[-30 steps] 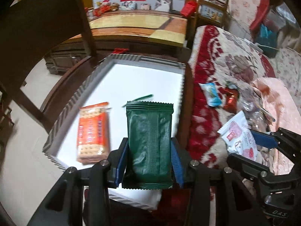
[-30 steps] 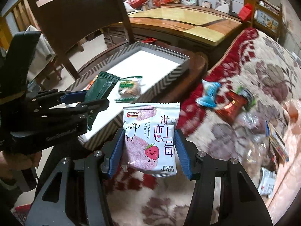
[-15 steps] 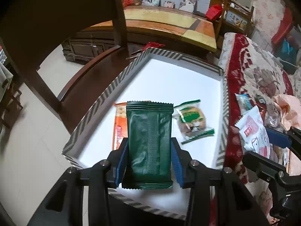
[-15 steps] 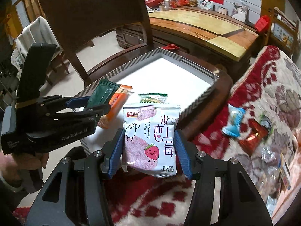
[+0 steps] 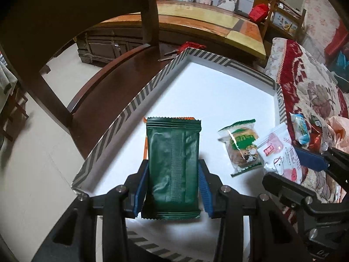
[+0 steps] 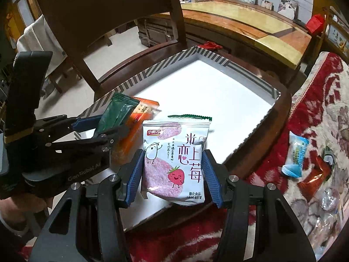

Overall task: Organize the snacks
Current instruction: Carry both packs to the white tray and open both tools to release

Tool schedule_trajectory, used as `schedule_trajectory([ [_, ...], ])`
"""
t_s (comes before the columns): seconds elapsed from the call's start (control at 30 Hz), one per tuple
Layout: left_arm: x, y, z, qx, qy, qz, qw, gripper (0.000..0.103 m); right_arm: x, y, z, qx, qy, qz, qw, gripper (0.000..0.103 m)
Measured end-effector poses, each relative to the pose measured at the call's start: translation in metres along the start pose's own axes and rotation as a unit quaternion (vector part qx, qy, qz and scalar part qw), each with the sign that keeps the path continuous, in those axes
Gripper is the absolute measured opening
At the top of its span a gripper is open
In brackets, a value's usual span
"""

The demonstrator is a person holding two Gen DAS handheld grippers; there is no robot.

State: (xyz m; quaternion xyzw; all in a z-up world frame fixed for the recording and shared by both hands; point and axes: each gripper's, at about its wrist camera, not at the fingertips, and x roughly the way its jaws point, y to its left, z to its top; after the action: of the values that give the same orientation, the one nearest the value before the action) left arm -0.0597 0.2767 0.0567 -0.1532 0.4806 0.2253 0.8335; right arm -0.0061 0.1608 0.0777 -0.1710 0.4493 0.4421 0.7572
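My left gripper [image 5: 173, 185] is shut on a dark green snack packet [image 5: 173, 166], held over the near left part of a white tray [image 5: 218, 91] with a striped rim. My right gripper [image 6: 173, 174] is shut on a white and pink strawberry snack packet [image 6: 174, 161], held above the tray's [image 6: 218, 91] near edge. In the tray lie an orange cracker packet [image 6: 139, 118], mostly hidden behind the green packet [image 6: 115, 113], and a clear cake packet with a green label [image 5: 242, 146]. The left gripper [image 6: 96, 128] shows at the left of the right wrist view.
The tray sits on a dark wooden chair seat [image 5: 104, 96] with its back rising at the upper left. A red floral blanket [image 6: 316, 113] to the right holds a blue packet [image 6: 296, 157], a red packet [image 6: 314, 179] and clear wrappers. A long wooden table [image 5: 207, 24] stands behind.
Both grippers have carried their packets leftward and over the tray. The cake packet and orange packet now lie closer below, and the blanket has slid to the right of both views.
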Motion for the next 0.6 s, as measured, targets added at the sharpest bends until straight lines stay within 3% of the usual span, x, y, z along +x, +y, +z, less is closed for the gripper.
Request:
schedule_trajectory([
  [0.6, 0.017, 0.005, 0.006, -0.015, 0.009, 0.017, 0.9997, 0.048, 0.039, -0.006, 0.007, 0.021, 0.022, 0.005, 1.000, 0.053],
])
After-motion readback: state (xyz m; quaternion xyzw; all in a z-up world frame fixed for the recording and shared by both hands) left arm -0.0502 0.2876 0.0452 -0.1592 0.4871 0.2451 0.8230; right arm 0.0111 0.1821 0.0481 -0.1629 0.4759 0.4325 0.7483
